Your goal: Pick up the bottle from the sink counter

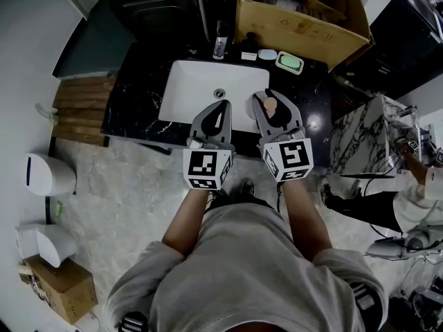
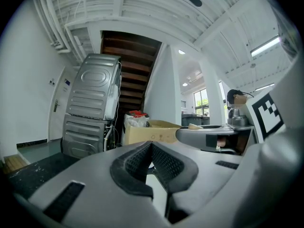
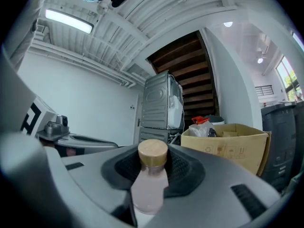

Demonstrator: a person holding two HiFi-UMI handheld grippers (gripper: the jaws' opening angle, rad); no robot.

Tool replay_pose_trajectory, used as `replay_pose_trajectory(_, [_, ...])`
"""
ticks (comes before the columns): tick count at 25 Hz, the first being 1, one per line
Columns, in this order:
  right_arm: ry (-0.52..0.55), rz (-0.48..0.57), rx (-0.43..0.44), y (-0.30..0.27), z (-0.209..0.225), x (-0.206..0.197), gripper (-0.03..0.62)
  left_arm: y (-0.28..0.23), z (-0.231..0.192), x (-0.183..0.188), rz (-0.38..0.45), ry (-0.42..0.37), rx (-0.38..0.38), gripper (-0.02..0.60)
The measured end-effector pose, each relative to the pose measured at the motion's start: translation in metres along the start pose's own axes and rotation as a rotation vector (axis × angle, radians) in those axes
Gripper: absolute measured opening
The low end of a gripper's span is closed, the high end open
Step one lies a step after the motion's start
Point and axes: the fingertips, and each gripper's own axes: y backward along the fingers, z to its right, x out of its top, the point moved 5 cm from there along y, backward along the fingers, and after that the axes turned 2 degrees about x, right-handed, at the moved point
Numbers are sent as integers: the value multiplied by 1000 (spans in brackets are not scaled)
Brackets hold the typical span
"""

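A pale pink bottle (image 3: pixel 148 184) with a tan wooden cap (image 1: pixel 270 104) stands between the jaws of my right gripper (image 1: pixel 272 106), whose black pads (image 3: pixel 183 170) press on its sides. That gripper is held above the right edge of the white sink basin (image 1: pixel 197 81), lifted off the dark counter (image 1: pixel 138 95). My left gripper (image 1: pixel 219 106) is beside it over the basin, jaws shut with the ribbed pads (image 2: pixel 164 161) meeting and nothing between them.
A faucet (image 1: pixel 220 47) stands at the back of the basin, with a white soap (image 1: pixel 267 54) and a green soap dish (image 1: pixel 290 63) to its right. An open cardboard box (image 1: pixel 297 19) sits behind. A marble-patterned unit (image 1: pixel 360 140) is at the right.
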Motion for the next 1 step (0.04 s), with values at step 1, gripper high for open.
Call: replay_pose_trajectory(1, [-1,1,-3,2,1,0,124,-1,2,0,0,-1,-3,13])
